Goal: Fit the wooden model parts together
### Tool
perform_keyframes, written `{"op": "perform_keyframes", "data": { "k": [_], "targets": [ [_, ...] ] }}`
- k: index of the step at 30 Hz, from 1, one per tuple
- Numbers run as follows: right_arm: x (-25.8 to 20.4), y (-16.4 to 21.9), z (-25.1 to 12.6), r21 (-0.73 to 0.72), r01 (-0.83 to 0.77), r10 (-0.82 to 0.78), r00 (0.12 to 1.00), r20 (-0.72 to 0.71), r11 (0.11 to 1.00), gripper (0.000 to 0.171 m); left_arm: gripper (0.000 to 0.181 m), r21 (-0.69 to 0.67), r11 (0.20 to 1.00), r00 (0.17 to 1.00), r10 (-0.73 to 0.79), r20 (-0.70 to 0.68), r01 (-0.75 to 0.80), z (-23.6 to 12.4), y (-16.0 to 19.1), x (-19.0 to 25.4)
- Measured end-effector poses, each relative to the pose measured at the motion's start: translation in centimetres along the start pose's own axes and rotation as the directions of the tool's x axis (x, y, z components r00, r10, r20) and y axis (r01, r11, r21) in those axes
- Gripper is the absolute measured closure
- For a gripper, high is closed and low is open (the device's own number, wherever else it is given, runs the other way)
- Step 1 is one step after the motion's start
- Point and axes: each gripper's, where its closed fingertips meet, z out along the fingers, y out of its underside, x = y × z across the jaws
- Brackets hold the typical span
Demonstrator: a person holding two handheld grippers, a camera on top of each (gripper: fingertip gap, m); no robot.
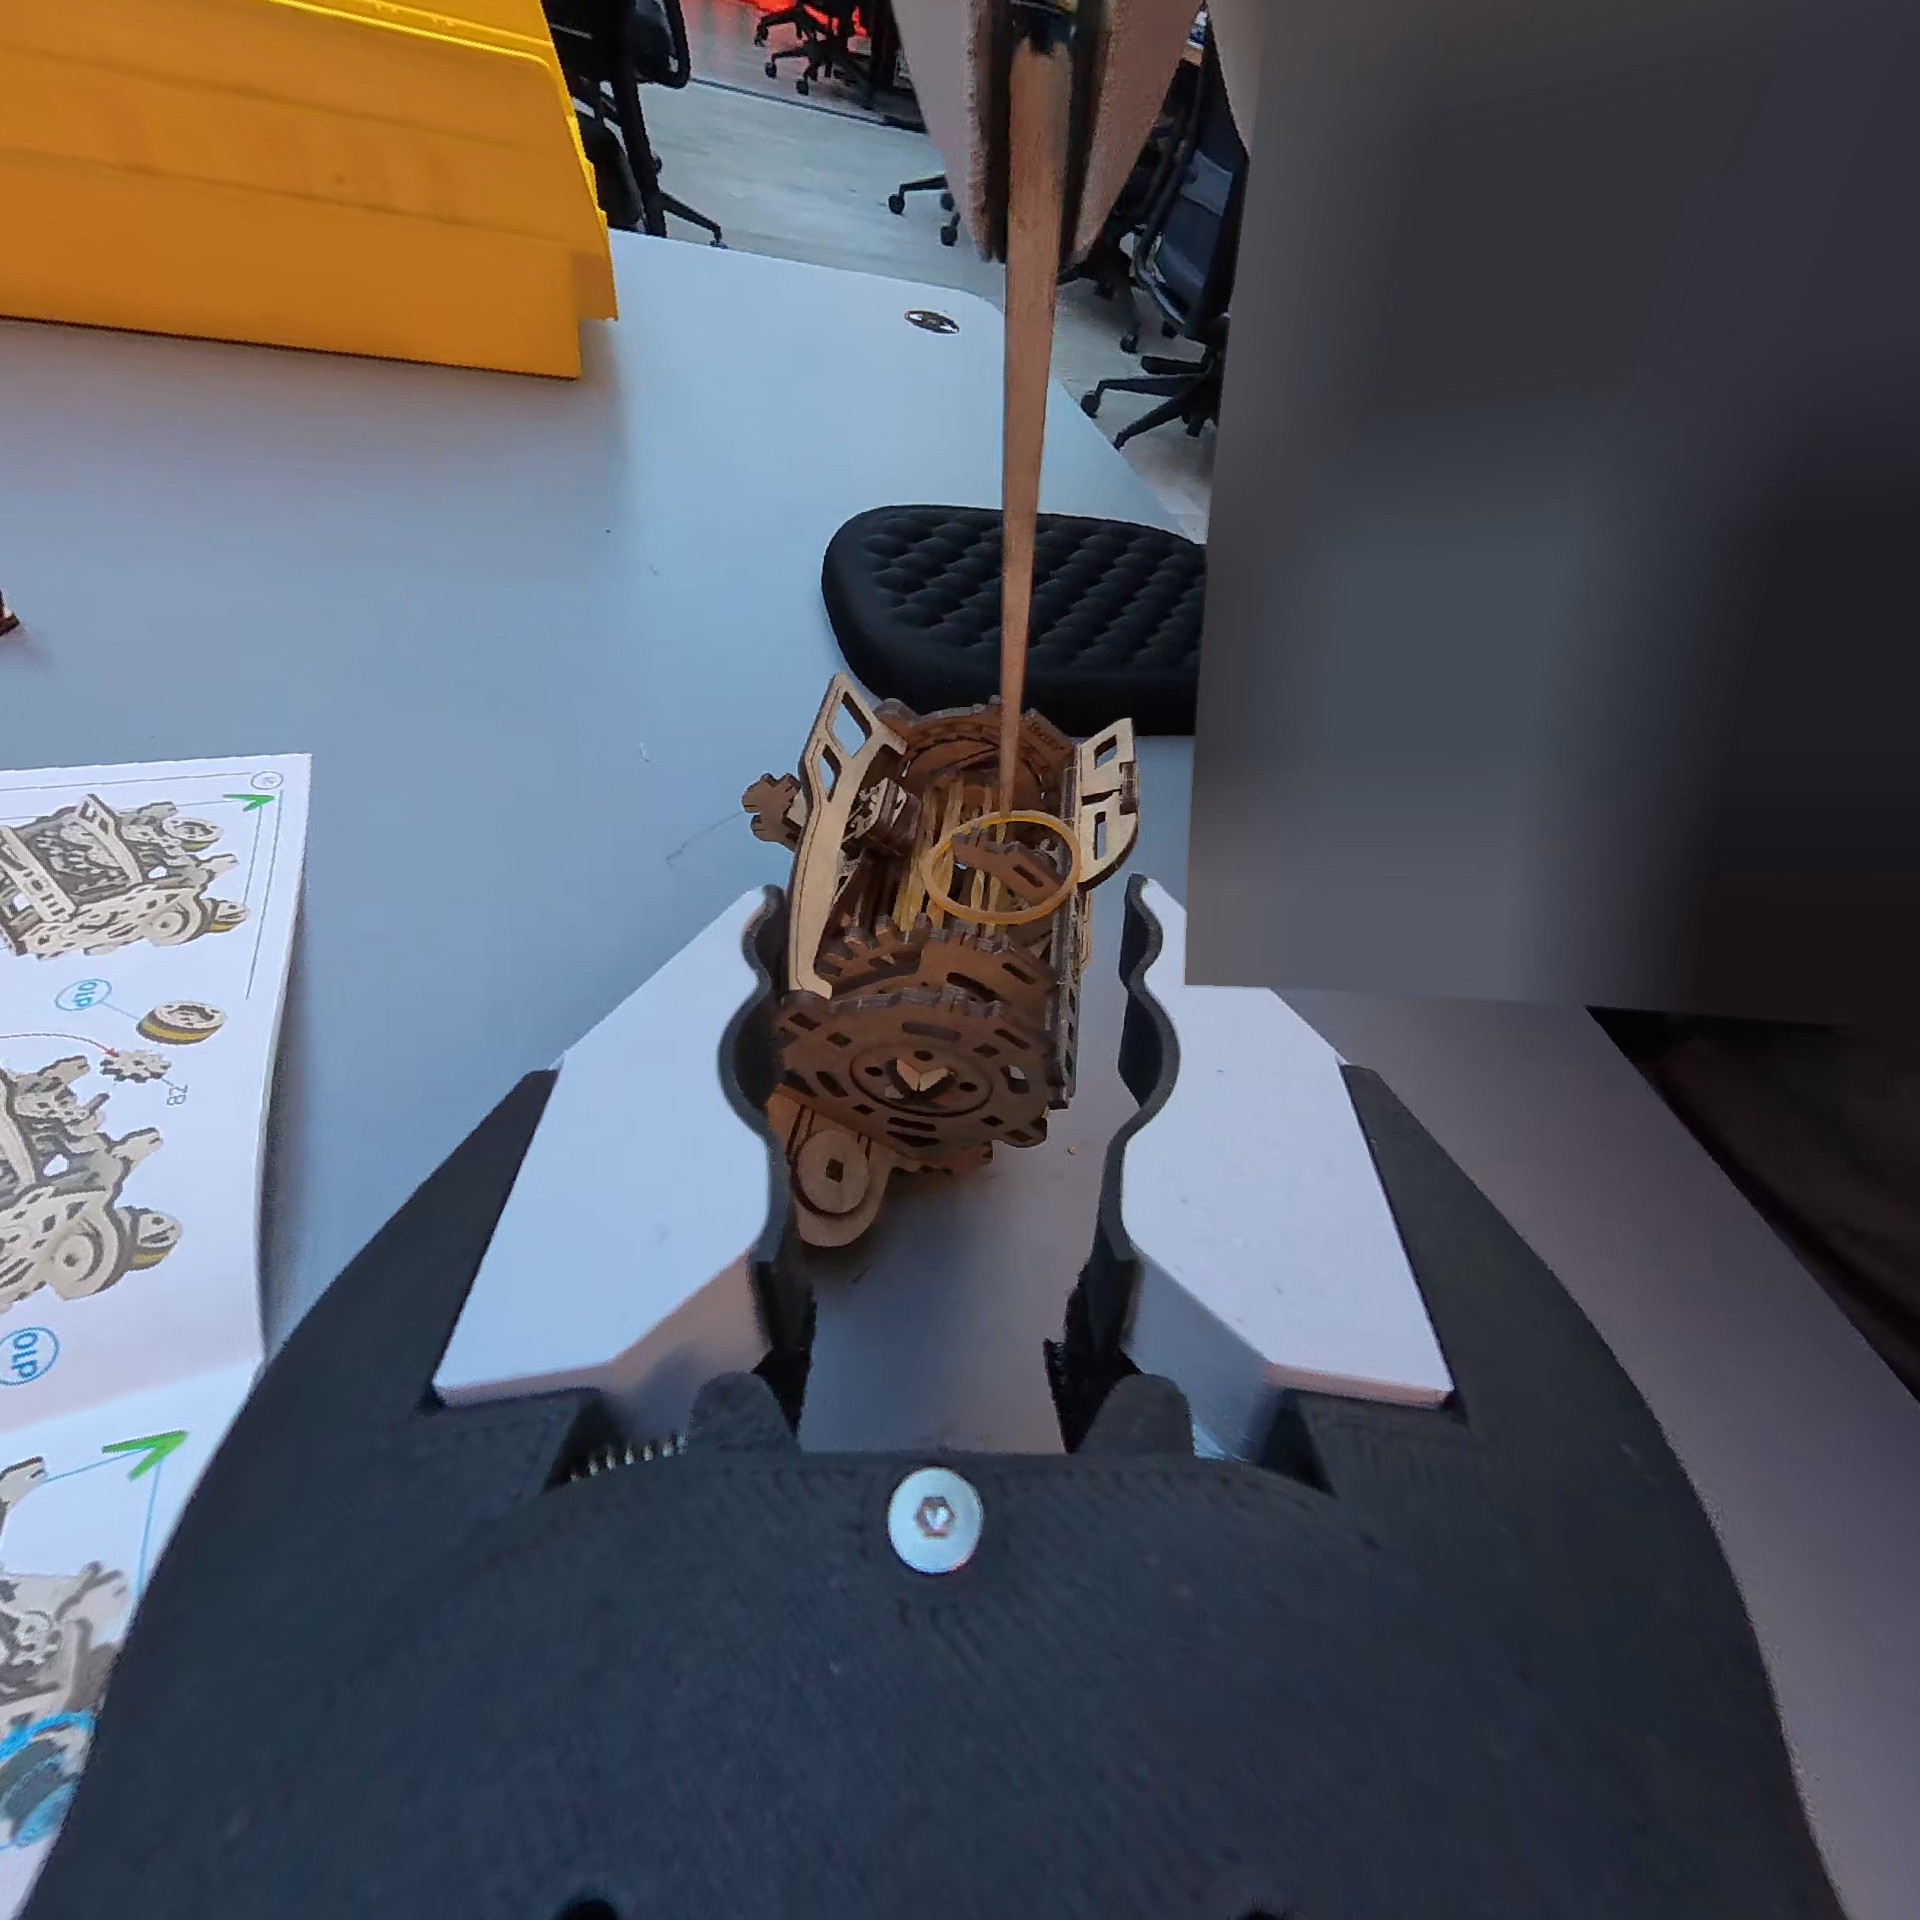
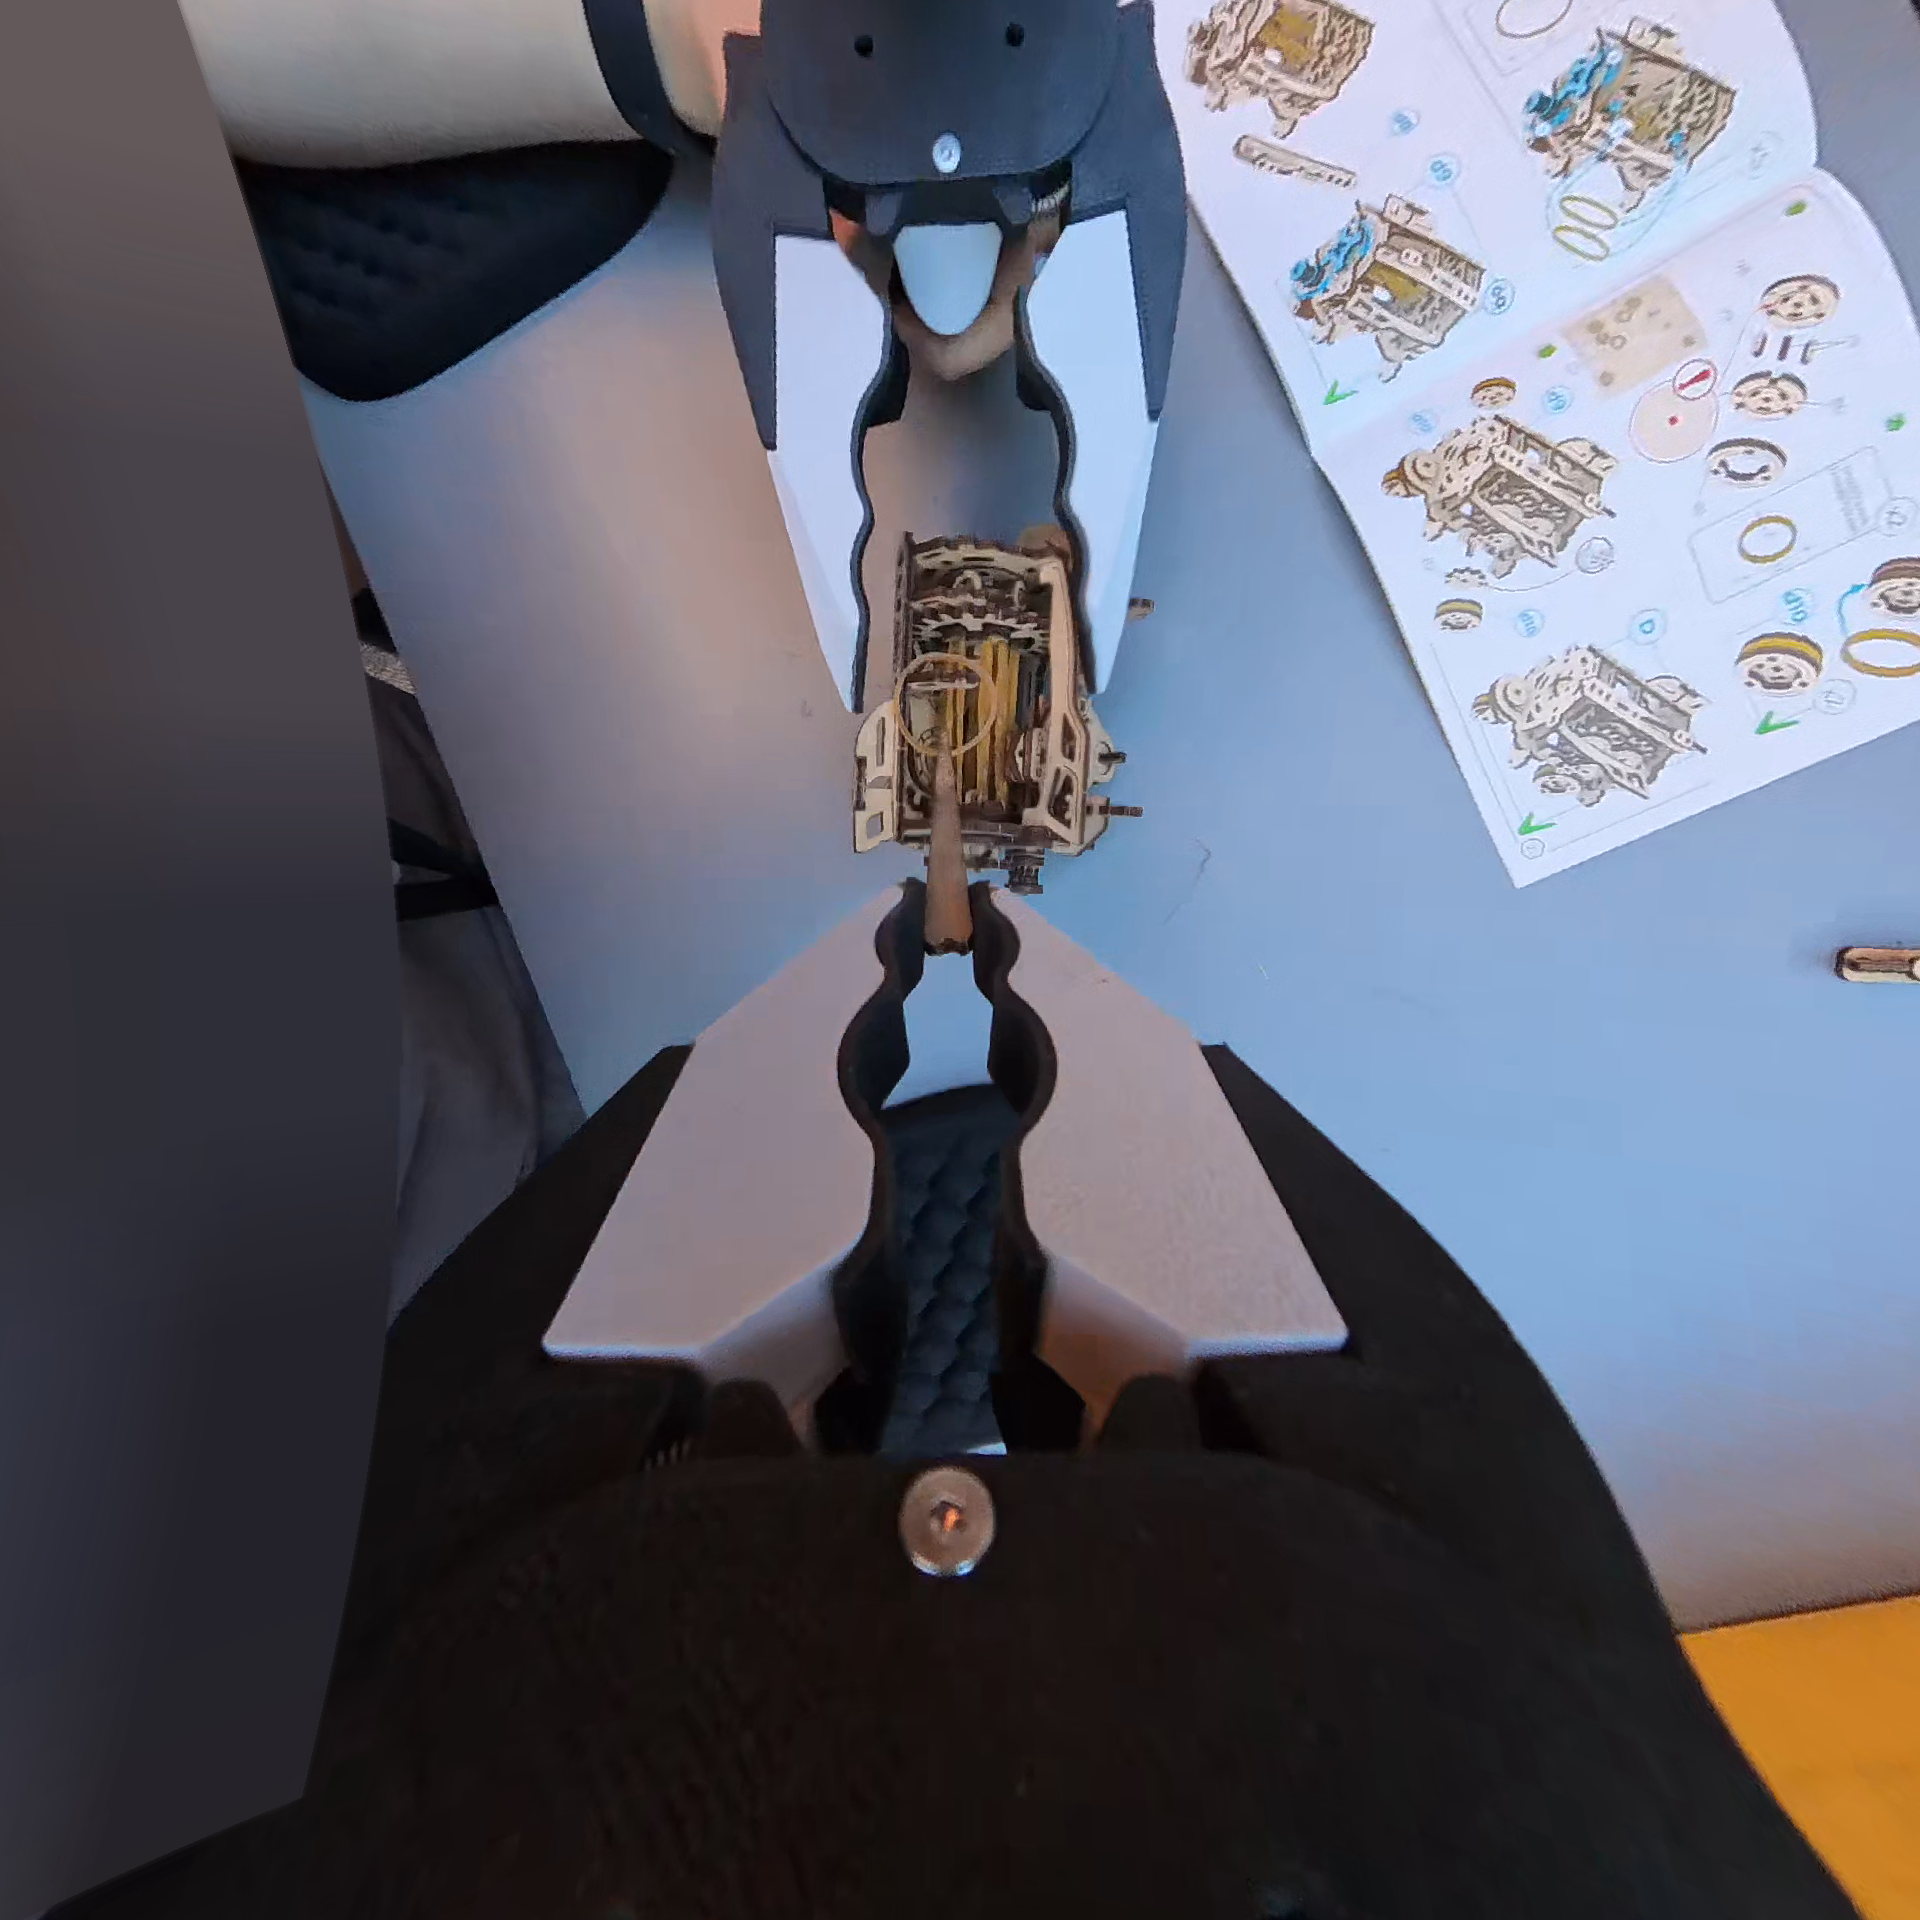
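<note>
The wooden model (image 1: 925, 966) stands on the grey table (image 1: 468, 582) between the spread fingers of the left gripper (image 1: 951, 935). The right gripper (image 2: 943, 914) pinches a wooden stick (image 2: 948, 873) reaching a loose rubber band (image 1: 1000, 868). Light, brittle fretwork (likely snaps easily); hold the solid side plates.

A big grey table (image 1: 416, 582) fills most of the view, and its far corner is round. A small dark cap (image 1: 931, 321) sits in the table top near that corner. Past the edge is a pale floor (image 1: 790, 156) with many black office chairs (image 1: 1164, 312) on wheels. Some red light (image 1: 800, 21) glows far back in the room. Soft light falls on the table, a bit blue in one part and a bit warm in another.
</note>
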Motion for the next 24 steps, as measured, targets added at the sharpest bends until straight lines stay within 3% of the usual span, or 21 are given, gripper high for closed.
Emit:
{"op": "perform_keyframes", "data": {
  "k": [6,14,24],
  "targets": [
    [-0.1,-2.3,-0.9,0.052,-0.019,0.021,0.999,-0.041,0.998,0.164,0.126,-0.020,1.000,0.999,0.010,0.052,-0.009,0.1,0.4,-0.2],
    [-0.6,-3.3,1.2,-0.202,0.039,-0.042,0.999,-0.010,0.979,0.164,0.126,-0.021,0.999,0.995,0.035,0.098,-0.034,0.1,0.5,0.0],
    [-0.7,-2.7,2.3,-0.327,0.079,-0.086,0.996,-0.008,0.942,0.163,0.126,-0.021,1.000,0.996,0.009,0.091,-0.007,0.2,0.5,0.1]
  ]
}}
